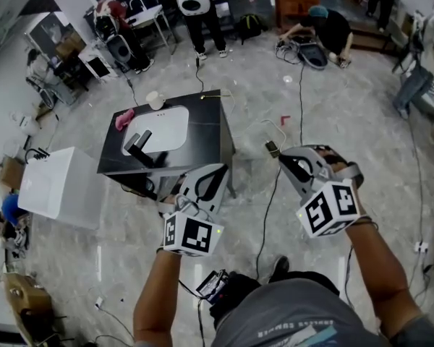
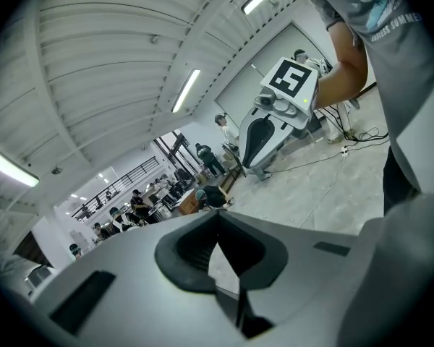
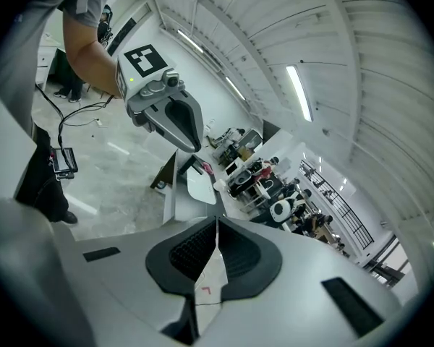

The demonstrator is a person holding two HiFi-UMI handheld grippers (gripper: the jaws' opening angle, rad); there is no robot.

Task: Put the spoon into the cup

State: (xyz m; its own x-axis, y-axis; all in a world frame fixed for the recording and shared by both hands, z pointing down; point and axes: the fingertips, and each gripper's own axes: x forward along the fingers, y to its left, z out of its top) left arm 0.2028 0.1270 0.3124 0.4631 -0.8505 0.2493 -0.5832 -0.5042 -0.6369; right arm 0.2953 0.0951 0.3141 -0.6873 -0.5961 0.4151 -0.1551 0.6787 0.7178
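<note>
Cup [image 1: 155,100] sits on black table [image 1: 205,137], too small for detail.

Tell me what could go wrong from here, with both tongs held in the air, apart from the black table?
1. Black cables trail over the floor between the person and the square black table; walking up could snag a foot.
2. The small white cup stands at the table's far edge, so a nudge might tip it off.
3. The left tongs and right tongs are both shut and empty; they must open before any grasp, and I cannot make out the spoon from here.
</note>
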